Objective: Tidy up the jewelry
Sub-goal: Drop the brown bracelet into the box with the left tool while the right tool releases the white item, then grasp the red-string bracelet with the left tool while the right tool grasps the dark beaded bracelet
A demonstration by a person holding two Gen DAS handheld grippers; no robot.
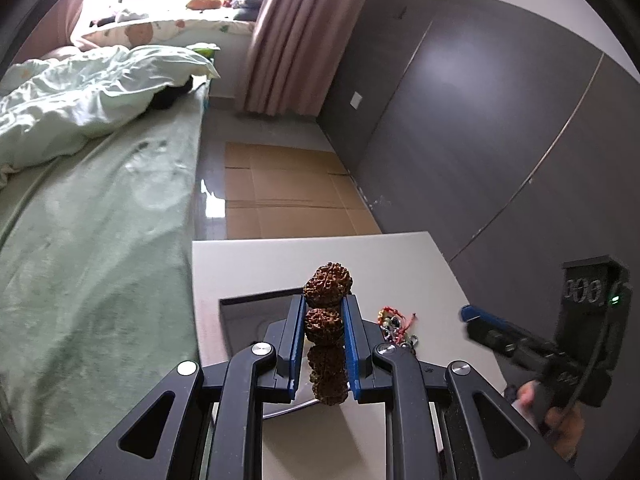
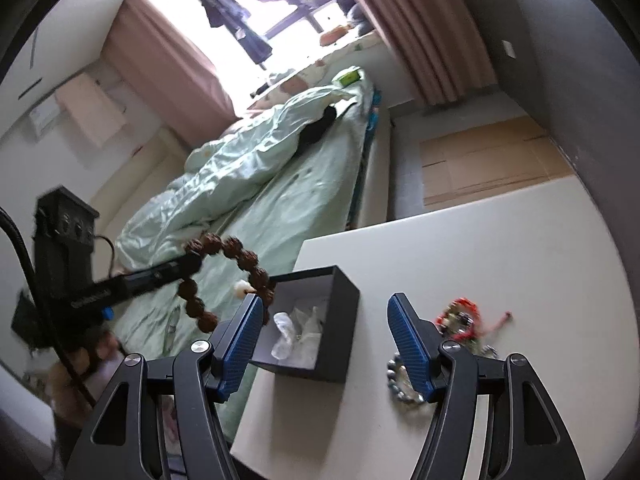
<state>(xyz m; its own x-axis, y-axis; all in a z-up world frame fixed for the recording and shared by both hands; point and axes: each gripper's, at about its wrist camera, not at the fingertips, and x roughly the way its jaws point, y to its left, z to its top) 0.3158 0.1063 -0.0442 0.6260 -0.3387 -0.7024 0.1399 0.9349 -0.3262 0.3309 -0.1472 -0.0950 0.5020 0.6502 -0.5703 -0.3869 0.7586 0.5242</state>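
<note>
My left claw (image 1: 323,312) pinches a bracelet of large, knobbly brown seed beads (image 1: 327,291) between its blue-padded fingers (image 1: 297,340), the loop hanging in the air beside the near left corner of the open black square gift box (image 2: 320,320), as the right wrist view shows; it is off the white worktop (image 2: 500,240) and partly over the green-sheeted bed (image 1: 100,240). My right claw (image 2: 324,334) is spread wide and carries nothing, hovering above the worktop with the box just behind its left finger and a tangle of small bracelets, a red-corded one (image 2: 460,316) and a silvery beaded one (image 2: 400,384), lying by its right finger. To do this step well, I judge I should bring the left claw across until the whole loop hangs over the box mouth, lower it so the bottom beads settle on the crumpled clear wrapping (image 2: 296,332) inside, and only then ease the fingers apart; letting go too early could drape beads over the rim or drop the string to the bed. The box looks snug for so bulky a loop, so a slow, centred descent seems wise. From the left wrist view, the beads run straight along the fingers, with the box edge (image 1: 248,300) showing just beyond and below them.
</note>
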